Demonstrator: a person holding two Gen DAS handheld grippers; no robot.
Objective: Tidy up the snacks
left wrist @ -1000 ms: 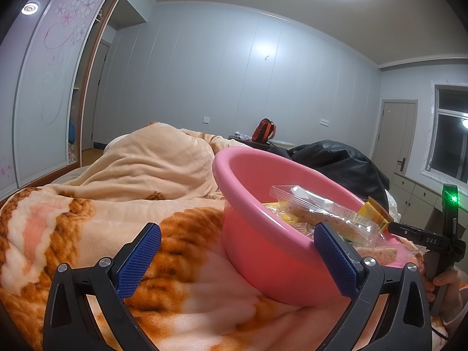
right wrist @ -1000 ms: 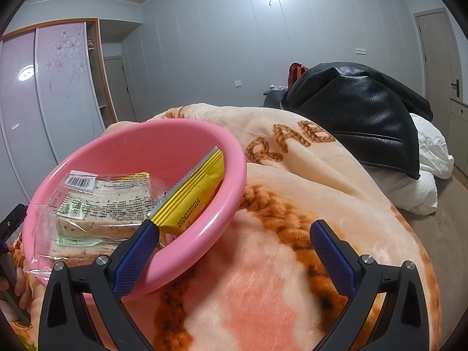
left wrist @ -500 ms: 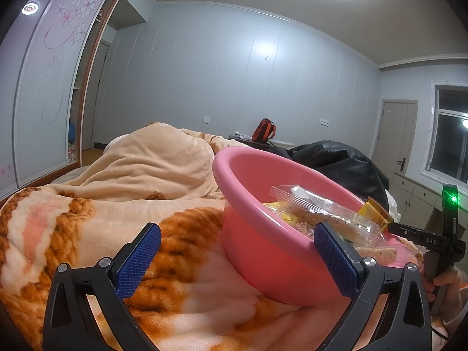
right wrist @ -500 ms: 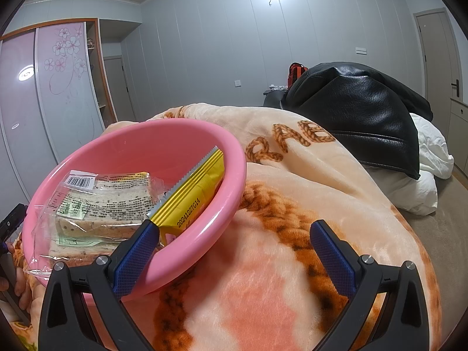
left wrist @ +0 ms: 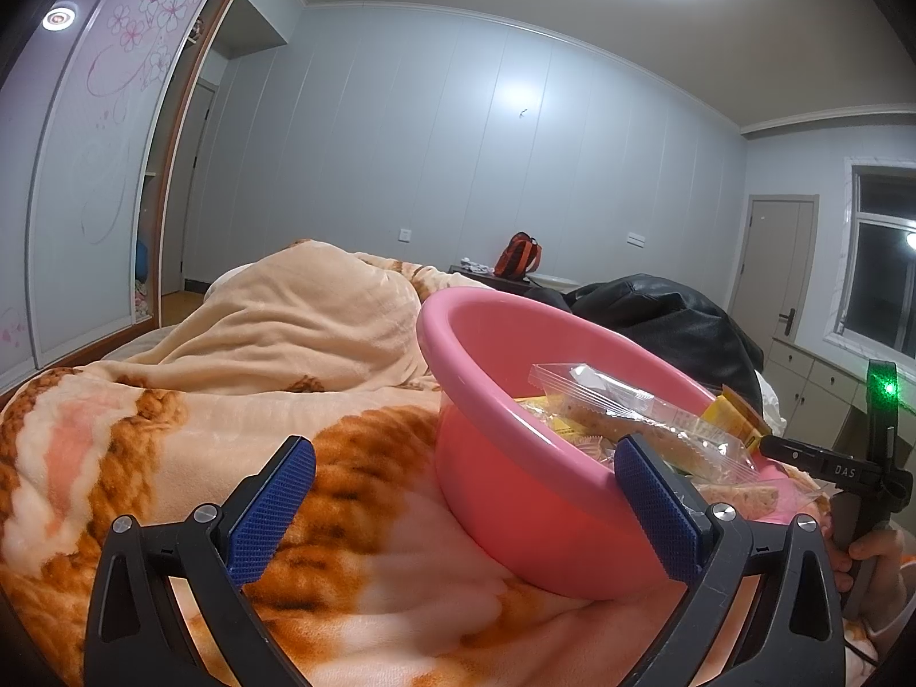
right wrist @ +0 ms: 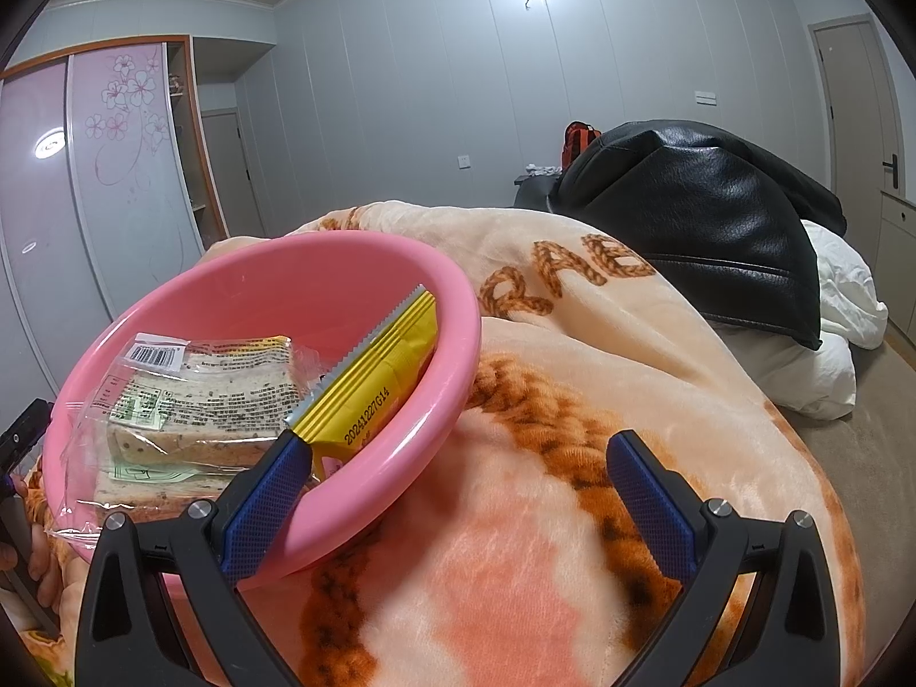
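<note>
A pink plastic basin (left wrist: 515, 492) sits tilted on an orange and cream blanket (left wrist: 200, 446); it also shows in the right wrist view (right wrist: 446, 332). Inside lie a clear-wrapped sandwich (right wrist: 217, 401) and a yellow snack packet (right wrist: 378, 383), also seen in the left wrist view as the sandwich pack (left wrist: 635, 418) and packet (left wrist: 733, 418). My left gripper (left wrist: 464, 504) is open and empty, with the basin's near wall between its fingers. My right gripper (right wrist: 458, 509) is open and empty, its left finger (right wrist: 263, 509) in front of the basin's rim.
A black leather jacket (right wrist: 704, 212) lies on the bed behind the basin, with white bedding (right wrist: 841, 338) to its right. A bunched cream blanket (left wrist: 303, 320) rises at the far left. A wardrobe with flowered doors (left wrist: 97, 172) stands left.
</note>
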